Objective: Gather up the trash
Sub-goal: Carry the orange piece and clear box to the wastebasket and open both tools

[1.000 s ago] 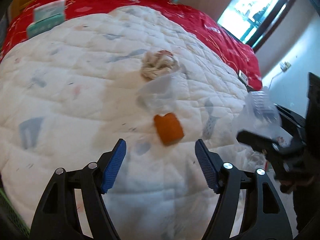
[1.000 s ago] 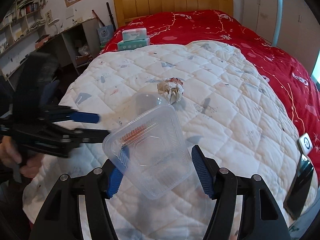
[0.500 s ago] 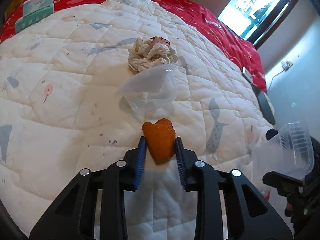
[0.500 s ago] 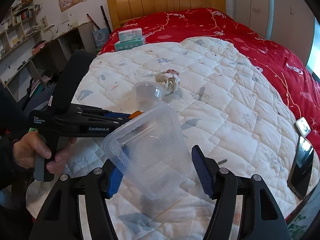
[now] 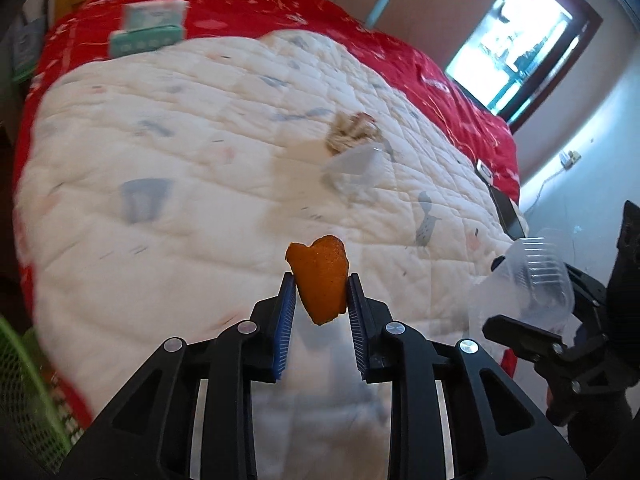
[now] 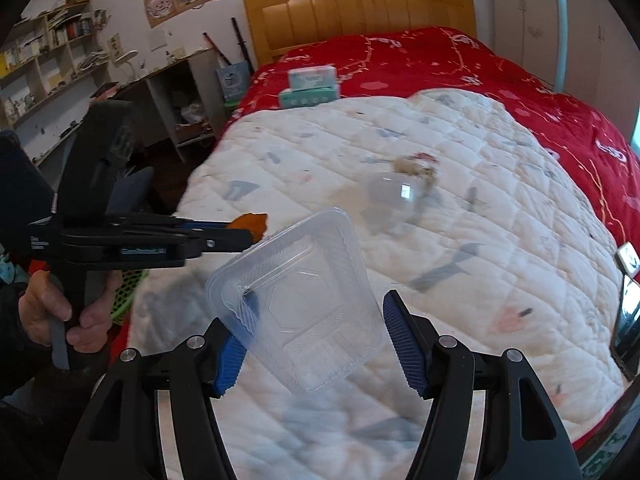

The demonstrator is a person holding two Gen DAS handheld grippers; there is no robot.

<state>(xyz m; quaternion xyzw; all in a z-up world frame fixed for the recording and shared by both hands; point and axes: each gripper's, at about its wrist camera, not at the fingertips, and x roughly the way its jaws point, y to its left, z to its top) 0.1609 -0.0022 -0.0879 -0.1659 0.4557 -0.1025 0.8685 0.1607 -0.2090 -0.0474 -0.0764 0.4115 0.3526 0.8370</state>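
The orange peel sits pinched in my left gripper, lifted above the white quilt. My right gripper carries a clear plastic container; its far finger stands clear.

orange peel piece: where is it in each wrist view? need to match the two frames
Left wrist: the orange peel sits bottom centre, pinched between the left gripper pads, lifted off the white quilt.
Right wrist: the peel shows at centre-left as a small orange tip at the end of the left gripper, just above the clear plastic container.
Shared landmark: the stacked tissue packs on the red blanket near the headboard.
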